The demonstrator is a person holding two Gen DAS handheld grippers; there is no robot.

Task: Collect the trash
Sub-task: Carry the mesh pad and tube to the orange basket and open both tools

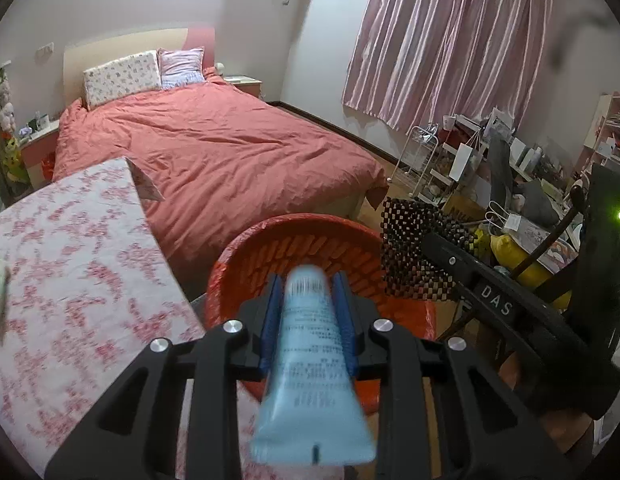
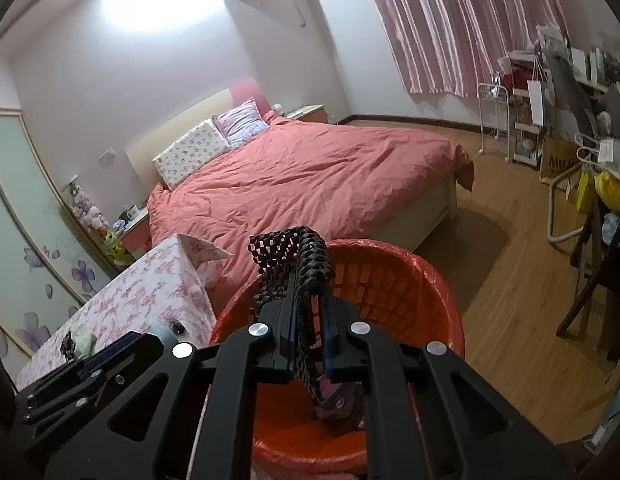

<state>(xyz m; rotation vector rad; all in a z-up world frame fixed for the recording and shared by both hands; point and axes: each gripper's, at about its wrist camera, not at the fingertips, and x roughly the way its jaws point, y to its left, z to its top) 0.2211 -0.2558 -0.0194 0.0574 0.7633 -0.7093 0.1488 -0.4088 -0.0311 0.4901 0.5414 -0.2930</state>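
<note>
A light blue squeeze tube [image 1: 310,356] is pinched between the blue pads of my left gripper [image 1: 308,280], its far end out over the red-lined round bin [image 1: 410,312]. My right gripper [image 2: 310,276] is shut on a dark brown-and-white checkered mesh piece [image 2: 288,246] that drapes over the fingers above the same bin [image 2: 446,300]. That mesh [image 1: 414,240] and the right gripper's black body [image 1: 490,300] show at the right of the left wrist view. The left gripper's body [image 2: 90,372] appears at lower left of the right wrist view. Some dark trash [image 2: 342,404] lies at the bin's bottom.
A table with a pink floral cloth [image 1: 70,264] stands left of the bin, with a crumpled pale scrap [image 2: 80,342] on it. Beyond is a bed with a salmon duvet [image 1: 222,148]. Cluttered shelves and a chair [image 2: 590,280] fill the right side; wooden floor [image 2: 510,300] lies between.
</note>
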